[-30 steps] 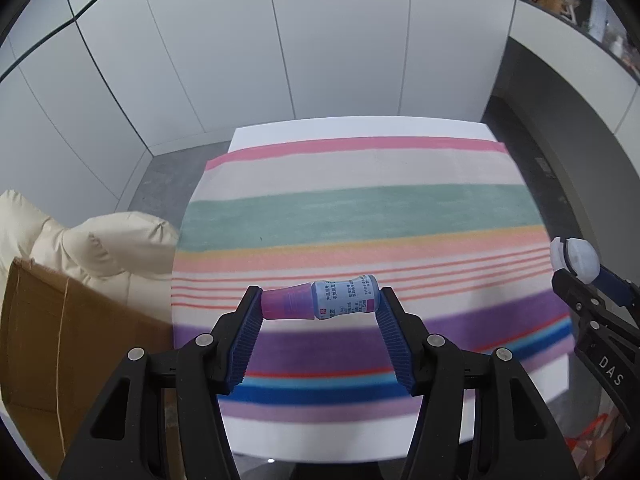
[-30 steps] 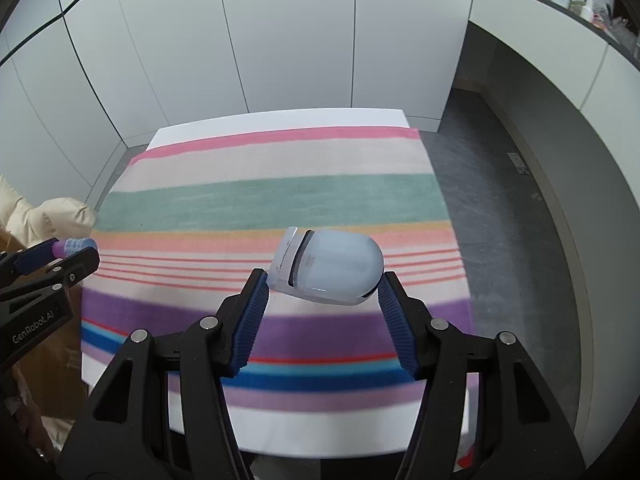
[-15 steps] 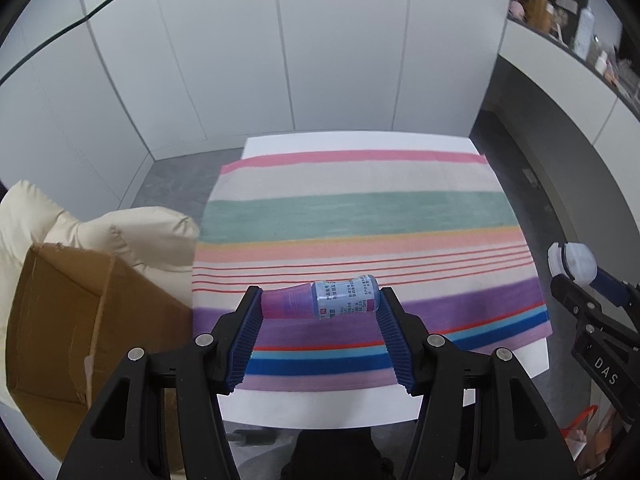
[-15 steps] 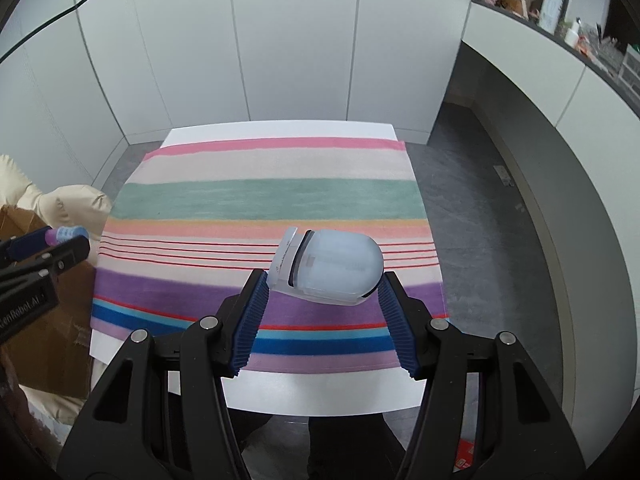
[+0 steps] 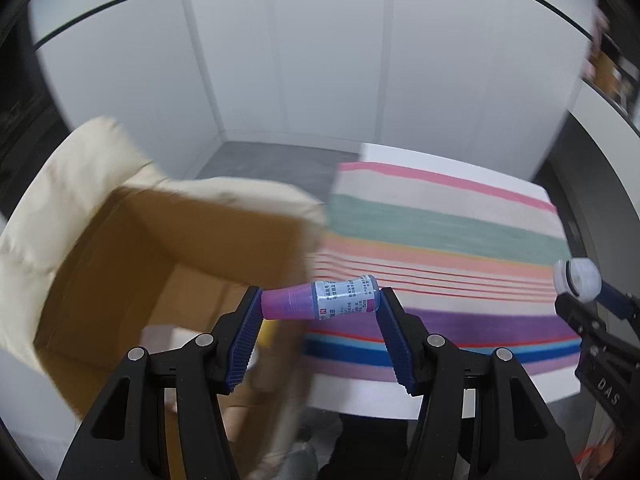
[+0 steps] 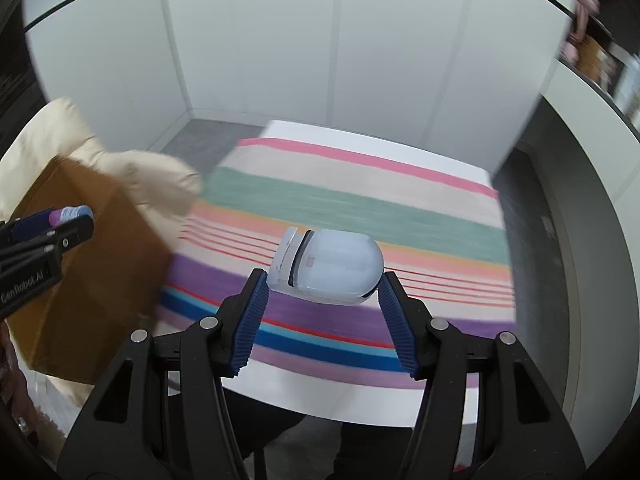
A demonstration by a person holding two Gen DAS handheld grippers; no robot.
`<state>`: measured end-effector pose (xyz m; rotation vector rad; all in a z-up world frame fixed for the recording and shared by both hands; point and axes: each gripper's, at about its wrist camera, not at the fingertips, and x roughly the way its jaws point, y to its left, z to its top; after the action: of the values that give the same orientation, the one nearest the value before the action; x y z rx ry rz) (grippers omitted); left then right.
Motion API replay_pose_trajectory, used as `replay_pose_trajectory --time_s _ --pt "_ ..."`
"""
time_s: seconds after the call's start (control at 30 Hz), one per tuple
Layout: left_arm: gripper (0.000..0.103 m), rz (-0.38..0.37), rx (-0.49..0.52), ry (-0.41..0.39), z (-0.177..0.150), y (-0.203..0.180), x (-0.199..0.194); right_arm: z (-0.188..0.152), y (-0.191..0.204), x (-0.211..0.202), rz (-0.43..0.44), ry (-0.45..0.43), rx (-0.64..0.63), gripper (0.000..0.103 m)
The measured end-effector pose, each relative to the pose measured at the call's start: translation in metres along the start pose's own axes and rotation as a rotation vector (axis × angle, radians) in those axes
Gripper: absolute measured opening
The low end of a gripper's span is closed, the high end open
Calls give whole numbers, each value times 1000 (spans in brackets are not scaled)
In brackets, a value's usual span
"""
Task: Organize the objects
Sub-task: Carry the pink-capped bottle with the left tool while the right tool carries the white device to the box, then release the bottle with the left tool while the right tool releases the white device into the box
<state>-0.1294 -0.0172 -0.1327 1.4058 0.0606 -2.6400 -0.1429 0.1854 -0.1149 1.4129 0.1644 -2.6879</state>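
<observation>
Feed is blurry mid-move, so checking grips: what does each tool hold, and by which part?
Left tool: small purple bottle, clamped end to end, cap and base. Right tool: pale white plastic device, pinched across its two ends.

Cardboard box [image 5: 132, 248] contents blurred, perhaps papers.

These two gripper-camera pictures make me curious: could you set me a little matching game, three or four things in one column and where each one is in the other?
Things:
1. small bottle with the pink cap
2. pale rounded gadget
3. striped cloth
4. cardboard box

Places:
A. spread over the white table
B. clamped in the right gripper
C. standing open left of the table, against a cream cushion
D. clamped in the left gripper

Pairs: 1-D, 2-B, 3-A, 4-C
</observation>
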Motion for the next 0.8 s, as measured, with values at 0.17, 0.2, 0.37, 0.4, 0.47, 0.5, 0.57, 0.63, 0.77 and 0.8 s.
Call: replay_pose_trajectory --time_s 0.17,0.2,0.37,0.4,0.47,0.5,0.57,0.63,0.77,0.8 --pt "59 67 -109 17 -10 74 0 10 81 3 67 -2 -114 60" --pt "59 80 -126 21 -13 85 -1 10 94 3 78 -2 -132 60" --pt "59 179 -195 21 -29 141 -6 13 174 5 149 6 -240 60" --pt "59 195 -200 16 -31 149 -7 13 190 6 162 7 -260 60" --pt "59 230 -209 8 -34 165 -10 11 217 8 185 8 -299 60" --pt "59 238 -221 12 -36 172 -10 10 230 9 197 9 -316 60" --pt "59 240 -254 26 -40 186 -10 9 253 11 218 15 -345 60" --pt "59 242 -290 40 -40 199 -7 6 272 10 233 17 -371 60" --pt "59 238 -349 60 -41 225 -7 2 302 12 253 22 -407 60" --pt "59 235 -360 64 -41 229 -6 1 305 13 256 24 -411 60"
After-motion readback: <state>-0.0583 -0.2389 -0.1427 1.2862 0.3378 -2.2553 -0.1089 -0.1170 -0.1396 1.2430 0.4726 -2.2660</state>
